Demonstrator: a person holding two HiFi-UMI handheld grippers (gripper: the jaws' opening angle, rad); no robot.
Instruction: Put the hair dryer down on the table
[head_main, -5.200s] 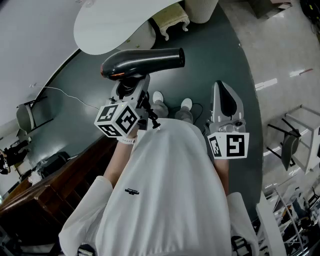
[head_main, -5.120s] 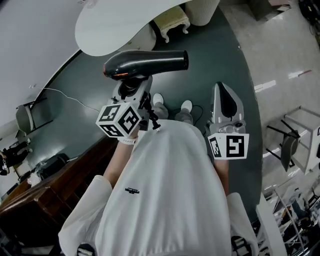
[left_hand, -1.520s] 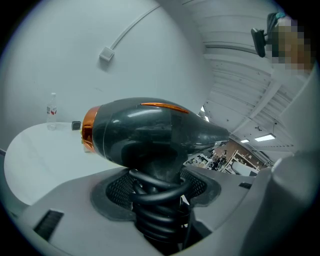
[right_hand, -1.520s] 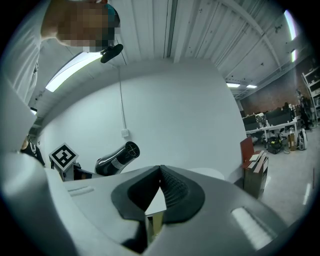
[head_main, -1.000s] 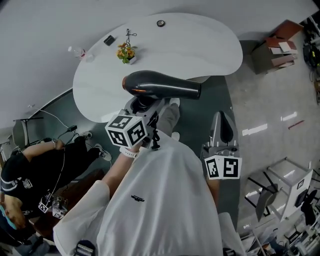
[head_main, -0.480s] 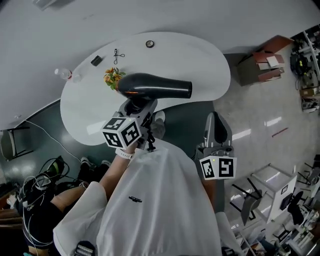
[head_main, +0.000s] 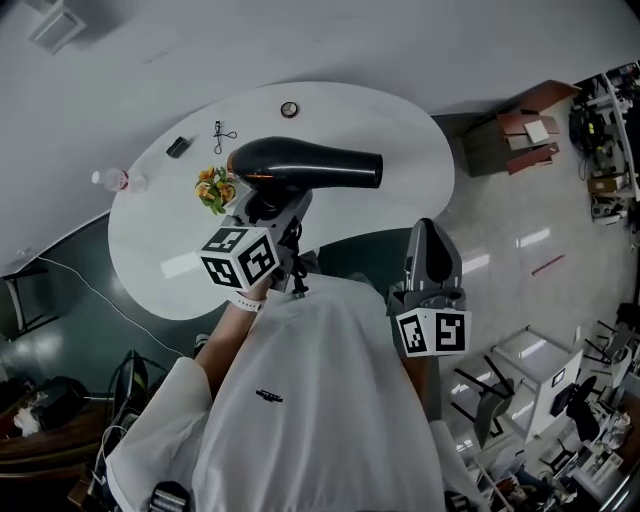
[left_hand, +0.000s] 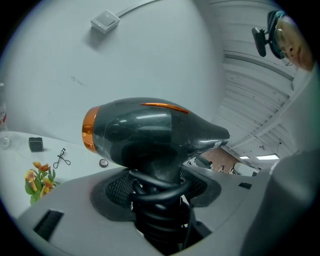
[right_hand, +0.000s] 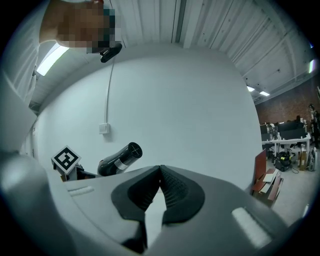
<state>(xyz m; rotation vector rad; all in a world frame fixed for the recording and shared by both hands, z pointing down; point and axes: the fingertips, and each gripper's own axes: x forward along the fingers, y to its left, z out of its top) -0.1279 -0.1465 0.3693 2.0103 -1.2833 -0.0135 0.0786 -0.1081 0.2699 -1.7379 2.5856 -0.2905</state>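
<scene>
A black hair dryer (head_main: 300, 165) with an orange back ring is held upright above the near edge of the white rounded table (head_main: 400, 130), nozzle pointing right. My left gripper (head_main: 268, 203) is shut on its handle, where the cord is coiled (left_hand: 159, 197). In the left gripper view the hair dryer (left_hand: 150, 137) fills the middle. My right gripper (head_main: 432, 240) hangs to the right, jaws closed with nothing between them. In the right gripper view the hair dryer (right_hand: 120, 159) shows at left.
On the table lie a small flower arrangement (head_main: 214, 188), a small dark block (head_main: 179, 146), an eyelash curler (head_main: 219, 135), a round disc (head_main: 289, 109) and a water bottle (head_main: 118, 180). Brown boxes (head_main: 520, 135) stand on the floor to the right. Chairs (head_main: 520, 400) crowd the lower right.
The person has walked from the dark floor area up to the white table, carrying the hair dryer. The table now lies right below the dryer. Both grippers keep their hold and pose.
</scene>
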